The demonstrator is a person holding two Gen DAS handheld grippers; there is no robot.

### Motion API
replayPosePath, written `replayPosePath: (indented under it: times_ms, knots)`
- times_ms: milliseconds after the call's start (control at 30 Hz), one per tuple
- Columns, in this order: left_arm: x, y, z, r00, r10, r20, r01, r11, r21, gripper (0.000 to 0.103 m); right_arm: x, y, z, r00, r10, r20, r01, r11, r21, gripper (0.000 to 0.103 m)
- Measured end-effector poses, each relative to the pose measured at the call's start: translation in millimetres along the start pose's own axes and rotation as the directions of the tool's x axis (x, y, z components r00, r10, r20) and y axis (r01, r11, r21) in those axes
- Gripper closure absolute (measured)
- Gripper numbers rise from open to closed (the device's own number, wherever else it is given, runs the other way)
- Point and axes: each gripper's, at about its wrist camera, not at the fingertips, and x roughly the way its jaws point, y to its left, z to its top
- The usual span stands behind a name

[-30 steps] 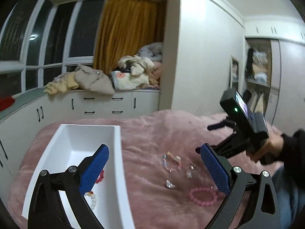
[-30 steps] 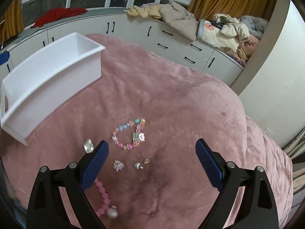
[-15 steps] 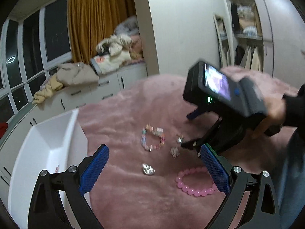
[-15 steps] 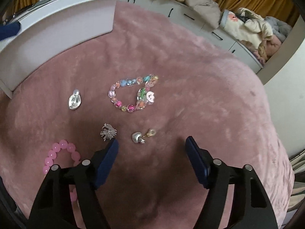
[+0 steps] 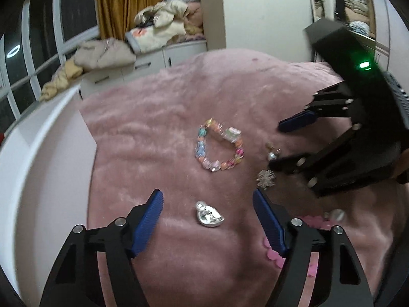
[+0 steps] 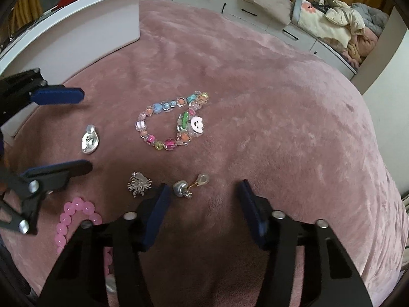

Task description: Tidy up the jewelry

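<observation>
Multicoloured bead bracelet [image 6: 171,122] (looped, flat) lies beside silver pendant [image 6: 90,140].

Beaded bracelet [image 6: 171,122] mid-blanket [image 6: 268,97], leaf charm [image 6: 90,140] left of it, bin [image 6: 76,33] behind left

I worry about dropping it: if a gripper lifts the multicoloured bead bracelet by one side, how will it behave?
The multicoloured bead bracelet is separate beads on a string, so it will probably hang floppy, not stay a ring. The beads look glossy and rounded, so they may slip between pads. It looks light, and the pink plush blanket should cushion a fall.
</observation>
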Motion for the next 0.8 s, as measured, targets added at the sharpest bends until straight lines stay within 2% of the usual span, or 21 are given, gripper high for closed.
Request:
replayPosePath:
  times_ms: [200,367,433,467,667,700,800]
  knots:
    - [15,10,-8,0.999,-0.018,-0.052,0.017,0.999,-0.032,0.046,4,5,-2,0.999,0.026,-0.020,-0.026,1.000,-0.002,0.075]
    - [18,15,-12,0.998,-0.038,-0.056,0.036,0.999,-0.039,0.059,6,5,-2,0.999,0.035,-0.026,-0.035,0.999,0.012,0.075]
    - [18,16,-13,0.997,-0.054,-0.056,0.051,0.998,-0.044,0.074,5,2,-2,0.998,0.057,-0.024,-0.056,0.998,0.035,0.075]
    - [18,17,-13,0.996,-0.066,-0.058,0.063,0.997,-0.048,0.077,4,1,-3,0.997,0.069,-0.023,-0.068,0.996,0.049,0.075]
    - [14,23,-14,0.993,-0.102,-0.053,0.098,0.992,-0.081,0.077,1,0,-2,0.996,0.082,-0.016,-0.081,0.994,0.073,0.077]
    - [14,23,-14,0.993,-0.104,-0.053,0.099,0.992,-0.084,0.077,0,-1,-1,0.996,0.085,-0.016,-0.083,0.993,0.082,0.086]
    - [10,24,-14,0.993,-0.107,-0.051,0.102,0.991,-0.087,0.077,-1,-2,-2,0.995,0.097,-0.018,-0.095,0.990,0.107,0.087]
